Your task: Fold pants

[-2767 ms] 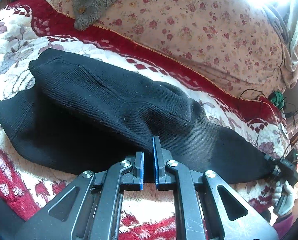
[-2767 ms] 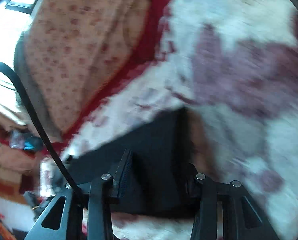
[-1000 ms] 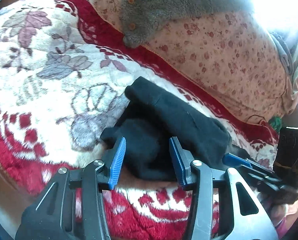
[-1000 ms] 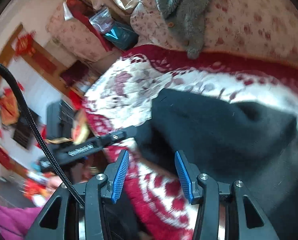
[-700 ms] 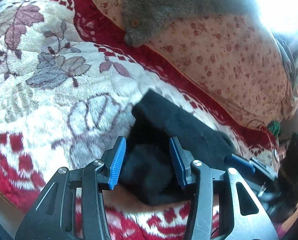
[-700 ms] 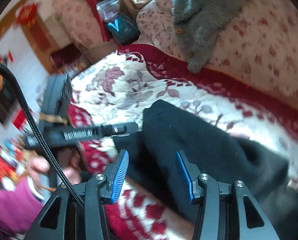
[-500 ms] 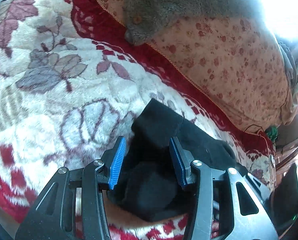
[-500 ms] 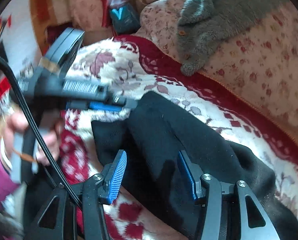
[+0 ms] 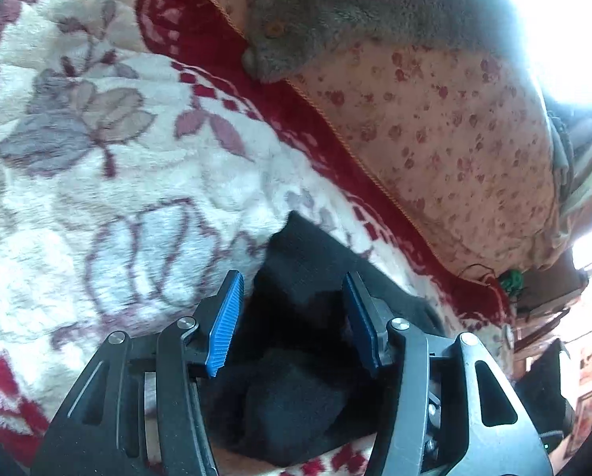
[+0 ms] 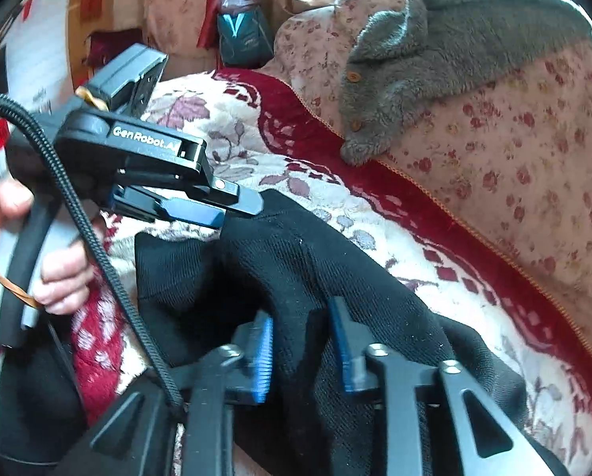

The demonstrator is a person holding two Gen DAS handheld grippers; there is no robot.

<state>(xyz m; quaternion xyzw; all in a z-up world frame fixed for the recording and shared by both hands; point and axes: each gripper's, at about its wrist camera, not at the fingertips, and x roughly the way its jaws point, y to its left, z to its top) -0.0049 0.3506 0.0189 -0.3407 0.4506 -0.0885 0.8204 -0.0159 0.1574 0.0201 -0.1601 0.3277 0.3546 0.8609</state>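
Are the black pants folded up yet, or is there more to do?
Partly. The black pants already lie doubled over in a thick bundle on the flowery blanket. Both the left gripper and right gripper are open around the cloth, gripping nothing. The bundle looks lumpy, so tidying or another fold probably remains.

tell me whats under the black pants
The pants lie on a fluffy flowered blanket that shows all around them. Whatever sits directly beneath the bunched fabric is covered.

we read only "genrobot.ai", white print on side of left gripper (image 10: 232,208) body; nothing else legible.
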